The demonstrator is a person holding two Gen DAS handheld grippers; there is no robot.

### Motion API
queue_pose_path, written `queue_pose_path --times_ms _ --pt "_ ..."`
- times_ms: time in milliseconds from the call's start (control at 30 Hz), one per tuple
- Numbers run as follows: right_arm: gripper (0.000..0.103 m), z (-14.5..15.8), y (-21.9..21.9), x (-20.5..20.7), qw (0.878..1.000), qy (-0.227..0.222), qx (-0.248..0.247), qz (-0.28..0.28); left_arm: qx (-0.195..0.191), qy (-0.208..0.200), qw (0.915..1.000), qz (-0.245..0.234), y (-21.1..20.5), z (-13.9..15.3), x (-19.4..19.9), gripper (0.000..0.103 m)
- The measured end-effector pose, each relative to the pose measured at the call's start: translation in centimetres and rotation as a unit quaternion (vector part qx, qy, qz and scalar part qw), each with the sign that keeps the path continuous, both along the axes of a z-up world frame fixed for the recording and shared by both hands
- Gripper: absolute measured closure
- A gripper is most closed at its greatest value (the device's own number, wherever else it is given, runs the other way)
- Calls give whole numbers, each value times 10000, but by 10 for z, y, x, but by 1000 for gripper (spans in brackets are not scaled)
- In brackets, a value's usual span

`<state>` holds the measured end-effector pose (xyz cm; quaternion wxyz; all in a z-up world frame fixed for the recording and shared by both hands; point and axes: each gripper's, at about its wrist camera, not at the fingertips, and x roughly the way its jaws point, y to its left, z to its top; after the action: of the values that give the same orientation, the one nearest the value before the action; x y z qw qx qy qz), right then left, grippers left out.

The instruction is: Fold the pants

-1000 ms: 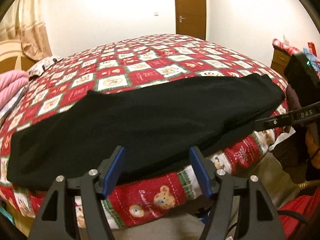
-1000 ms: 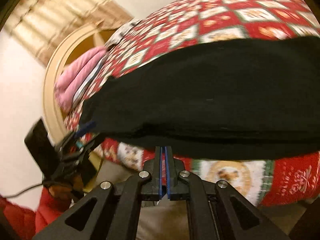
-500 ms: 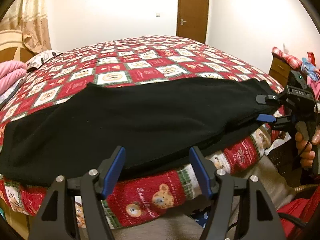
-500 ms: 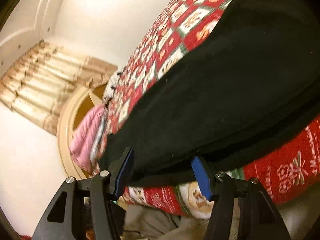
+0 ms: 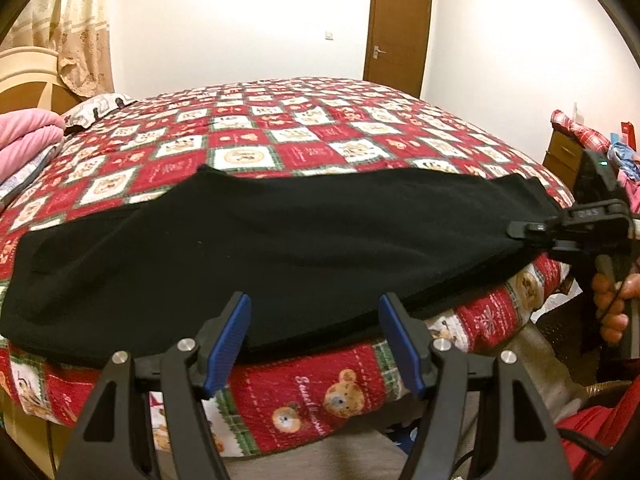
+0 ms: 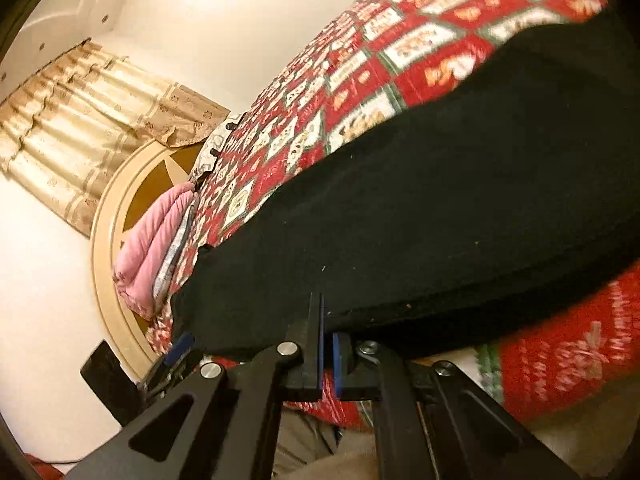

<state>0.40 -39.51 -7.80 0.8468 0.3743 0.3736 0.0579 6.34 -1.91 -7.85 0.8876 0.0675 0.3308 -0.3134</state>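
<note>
Black pants (image 5: 280,240) lie stretched across the near edge of a bed, seen lengthwise in the right wrist view (image 6: 440,220). My left gripper (image 5: 316,332) stands open just in front of the pants' near hem, its blue pads (image 5: 228,340) apart with nothing pressed between them. My right gripper (image 5: 532,236) is at the pants' right end, held by a person's hand (image 5: 612,300). In its own view the right gripper (image 6: 326,320) is shut, and the cloth's edge runs over one finger and behind the other. The left gripper (image 6: 176,356) shows small at the pants' far end.
A red and white patchwork quilt (image 5: 320,128) covers the bed. Pink folded bedding (image 5: 28,136) lies by the headboard (image 6: 108,240) at the left. A wooden dresser (image 5: 560,156) with clothes stands at the right, and a brown door (image 5: 396,32) at the back.
The right gripper was shut off the cloth, opened around the pants' right end, and is now shut on that edge, rolled somewhat. The left gripper stayed open in place.
</note>
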Motion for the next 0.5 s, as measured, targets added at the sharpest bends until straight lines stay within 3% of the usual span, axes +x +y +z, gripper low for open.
queue_pose_path --times_ms 133,200,333,400,500 --pt "100 -16 -2 -1 9989 431 -136 -104 -69 -20 10000 17 1 4 4 34" --pt "100 -35 -5 -1 9981 508 272 -226 -7 -72 10000 -17 -4 5 6 34" --pt "94 -31 -17 -4 9933 902 708 -138 0 -239 9996 -126 -20 16 11 34" --pt "91 -15 -23 -17 9946 887 530 -126 -74 -239 9994 -225 -29 21 13 34" --pt "90 24 -53 -39 9977 602 -252 -173 -48 -283 9984 -481 -51 23 14 34"
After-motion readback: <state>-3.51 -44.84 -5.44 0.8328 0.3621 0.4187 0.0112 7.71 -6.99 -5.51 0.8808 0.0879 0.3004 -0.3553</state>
